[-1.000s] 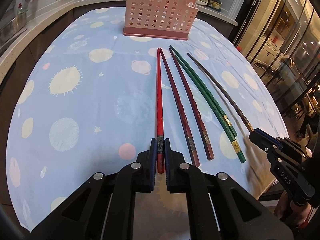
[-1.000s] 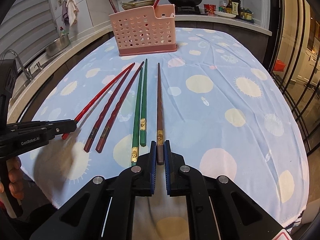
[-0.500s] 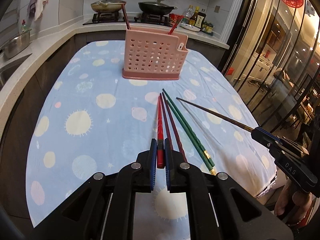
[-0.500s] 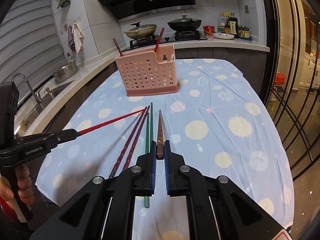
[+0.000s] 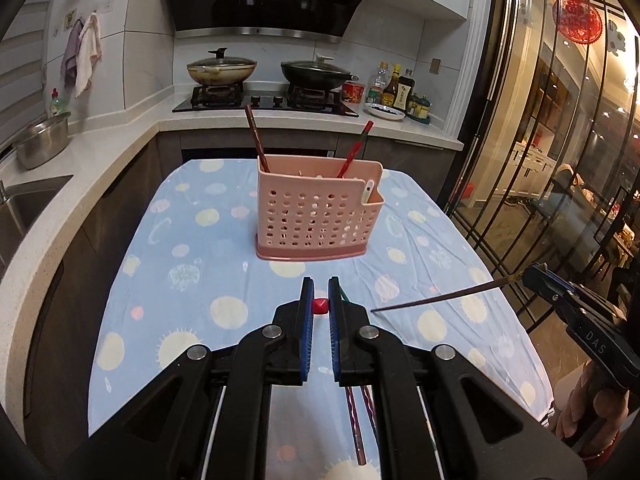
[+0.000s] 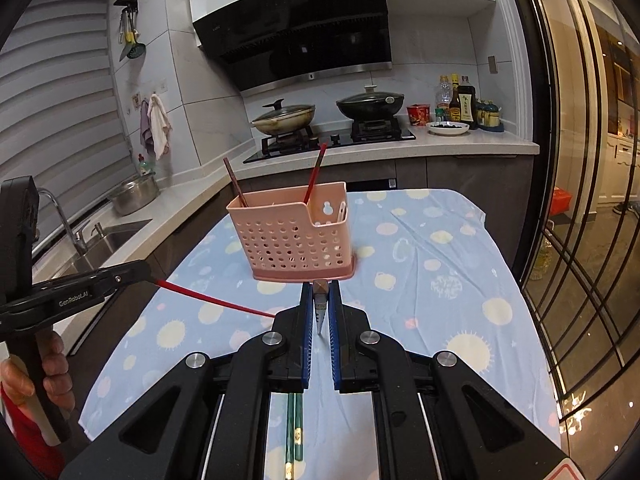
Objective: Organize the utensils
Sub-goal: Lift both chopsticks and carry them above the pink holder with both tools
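Note:
A pink perforated utensil basket (image 5: 318, 214) stands on the blue tablecloth, also in the right wrist view (image 6: 294, 236); a brown and a red chopstick stand in it. My left gripper (image 5: 320, 306) is shut on a red chopstick (image 5: 320, 306), seen end-on; from the right wrist view the red chopstick (image 6: 216, 300) points toward the table's middle. My right gripper (image 6: 320, 308) is shut on a dark brown chopstick (image 6: 320, 308); its shaft (image 5: 436, 300) shows in the left wrist view. Both are lifted above the table. Two maroon chopsticks (image 5: 358, 424) and two green ones (image 6: 294, 436) lie on the cloth below.
The table (image 5: 192, 248) has a counter with a sink (image 6: 108, 240) and steel bowl (image 5: 40, 146) to the left. A stove with two pans (image 5: 264, 76) and bottles (image 5: 396, 88) lies behind. Glass doors (image 5: 560, 160) are at the right.
Both grippers have lifted their chopsticks off the cloth and tilted up, so the views now face the basket and stove. The maroon and green chopsticks stayed on the table.

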A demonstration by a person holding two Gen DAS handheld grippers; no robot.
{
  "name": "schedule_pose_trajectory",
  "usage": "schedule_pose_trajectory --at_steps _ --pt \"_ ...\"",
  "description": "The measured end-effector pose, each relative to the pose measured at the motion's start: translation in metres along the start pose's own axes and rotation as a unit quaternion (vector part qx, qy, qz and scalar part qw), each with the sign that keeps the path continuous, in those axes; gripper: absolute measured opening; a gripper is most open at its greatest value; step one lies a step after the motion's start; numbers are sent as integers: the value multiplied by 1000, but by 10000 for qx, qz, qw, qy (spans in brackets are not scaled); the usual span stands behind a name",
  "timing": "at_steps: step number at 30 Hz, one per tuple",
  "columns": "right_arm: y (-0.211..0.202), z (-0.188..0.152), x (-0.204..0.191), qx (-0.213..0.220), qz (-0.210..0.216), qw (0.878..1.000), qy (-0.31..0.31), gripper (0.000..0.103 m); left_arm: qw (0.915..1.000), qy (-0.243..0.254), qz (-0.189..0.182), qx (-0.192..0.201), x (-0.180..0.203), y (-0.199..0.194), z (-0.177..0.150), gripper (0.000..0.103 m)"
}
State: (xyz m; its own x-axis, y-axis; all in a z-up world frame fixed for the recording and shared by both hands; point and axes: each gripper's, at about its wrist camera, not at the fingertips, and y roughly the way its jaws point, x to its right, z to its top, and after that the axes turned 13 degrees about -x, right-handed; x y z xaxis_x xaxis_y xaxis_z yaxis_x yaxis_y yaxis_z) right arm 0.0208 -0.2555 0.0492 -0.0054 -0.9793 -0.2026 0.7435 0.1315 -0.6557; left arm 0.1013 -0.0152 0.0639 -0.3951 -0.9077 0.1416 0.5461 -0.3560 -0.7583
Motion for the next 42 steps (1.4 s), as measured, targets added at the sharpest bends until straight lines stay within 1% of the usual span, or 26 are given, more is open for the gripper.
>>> schedule_pose_trajectory --at_steps 5,9,13,19,25,31,36,42 --pt "2 26 3 184 48 9998 -14 7 9999 36 30 97 0 3 22 7" --pt "6 49 4 247 152 9996 -42 7 9998 81 48 157 0 6 39 7" --pt "6 72 3 393 242 9989 -50 7 9995 130 23 279 1 0 57 7" --pt "-3 111 -7 712 389 9966 -154 7 9979 220 15 607 2 -19 89 7" --pt "-8 161 -16 1050 482 9931 -190 7 9944 277 86 1017 2 -42 133 7" --pt "-6 208 -25 1321 421 9901 -202 7 9900 324 218 1357 0 -57 181 7" --pt "14 239 -28 1329 407 9902 -136 7 9880 321 350 1468 -4 -55 212 7" --pt "58 254 -29 1069 457 9932 -95 7 9889 271 394 1404 -14 -32 234 7"
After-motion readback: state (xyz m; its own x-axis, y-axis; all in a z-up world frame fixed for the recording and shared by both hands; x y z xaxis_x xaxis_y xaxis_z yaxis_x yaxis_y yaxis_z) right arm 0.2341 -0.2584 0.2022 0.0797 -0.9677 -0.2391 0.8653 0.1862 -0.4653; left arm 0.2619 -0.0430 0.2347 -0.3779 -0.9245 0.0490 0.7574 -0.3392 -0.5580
